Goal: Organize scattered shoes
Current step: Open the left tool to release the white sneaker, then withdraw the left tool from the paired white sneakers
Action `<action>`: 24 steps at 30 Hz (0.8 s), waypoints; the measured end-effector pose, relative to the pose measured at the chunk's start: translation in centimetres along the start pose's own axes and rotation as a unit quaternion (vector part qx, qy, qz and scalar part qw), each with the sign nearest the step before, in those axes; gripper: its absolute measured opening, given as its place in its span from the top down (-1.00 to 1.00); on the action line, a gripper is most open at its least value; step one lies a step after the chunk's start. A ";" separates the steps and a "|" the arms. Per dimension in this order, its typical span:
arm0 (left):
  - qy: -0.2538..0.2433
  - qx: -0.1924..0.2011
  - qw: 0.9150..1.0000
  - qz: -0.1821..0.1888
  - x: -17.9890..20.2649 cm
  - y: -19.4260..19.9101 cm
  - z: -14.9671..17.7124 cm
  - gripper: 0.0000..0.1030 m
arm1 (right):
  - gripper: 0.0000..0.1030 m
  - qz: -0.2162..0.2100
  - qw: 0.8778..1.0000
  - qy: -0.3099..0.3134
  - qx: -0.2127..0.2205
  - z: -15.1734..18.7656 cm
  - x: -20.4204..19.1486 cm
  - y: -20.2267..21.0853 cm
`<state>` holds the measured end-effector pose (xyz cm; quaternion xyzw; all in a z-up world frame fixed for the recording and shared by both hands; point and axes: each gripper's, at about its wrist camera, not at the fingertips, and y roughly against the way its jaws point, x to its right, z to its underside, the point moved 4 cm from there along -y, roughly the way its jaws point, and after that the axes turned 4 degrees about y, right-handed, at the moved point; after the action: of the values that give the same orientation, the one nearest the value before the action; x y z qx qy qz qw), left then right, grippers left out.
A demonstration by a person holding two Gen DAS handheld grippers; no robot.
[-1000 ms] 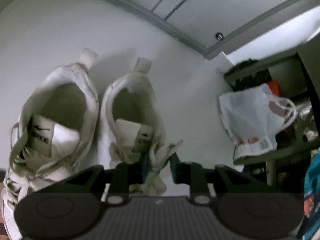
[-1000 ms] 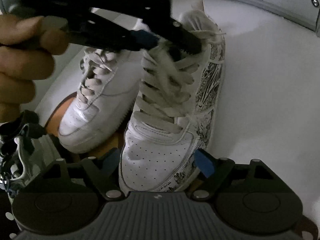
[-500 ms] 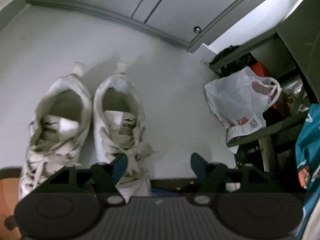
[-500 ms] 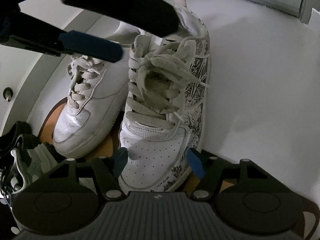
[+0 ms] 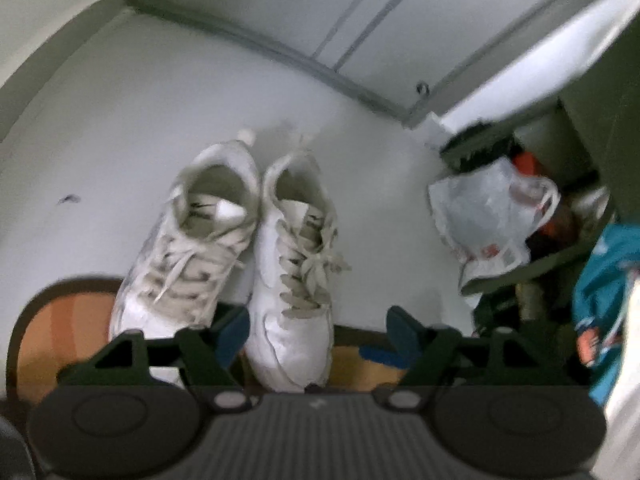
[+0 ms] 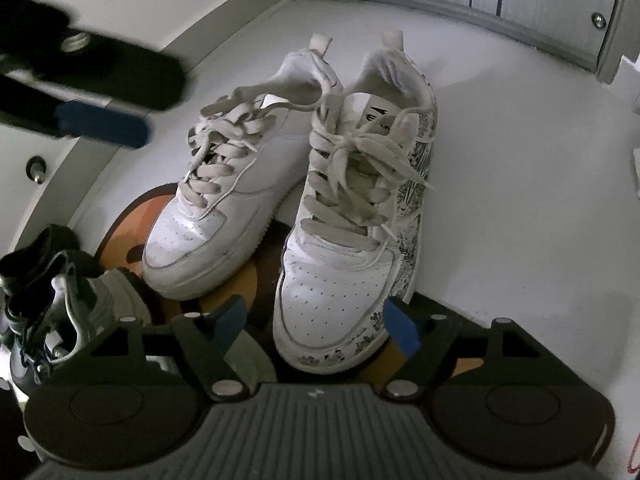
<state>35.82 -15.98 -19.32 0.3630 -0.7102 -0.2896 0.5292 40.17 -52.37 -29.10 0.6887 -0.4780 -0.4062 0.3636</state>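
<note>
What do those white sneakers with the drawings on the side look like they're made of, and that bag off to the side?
The sneaker with drawings looks like smooth white leather or a synthetic imitation: it has a slight sheen, punched toe holes and black printed artwork on its side. Its laces look like flat woven fabric. The bag seems thin plastic: crinkled, translucent, with loop handles.

A home entryway: sneakers [image 6: 352, 216] on a doormat [image 5: 60, 320] beside a cluttered shelf [image 5: 532, 268] and plastic bag [image 5: 484, 212].
</note>
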 end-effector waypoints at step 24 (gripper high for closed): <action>0.009 0.051 0.999 -0.012 -4.2 11.4 11.2 -0.62 | -0.56 0.030 0.999 -0.012 0.037 2.7 -6.4 9.2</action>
<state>23.38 -5.71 -15.59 0.4004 -0.7149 -0.2557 0.5130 32.98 -49.11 -20.68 0.6820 -0.5177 -0.3853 0.3441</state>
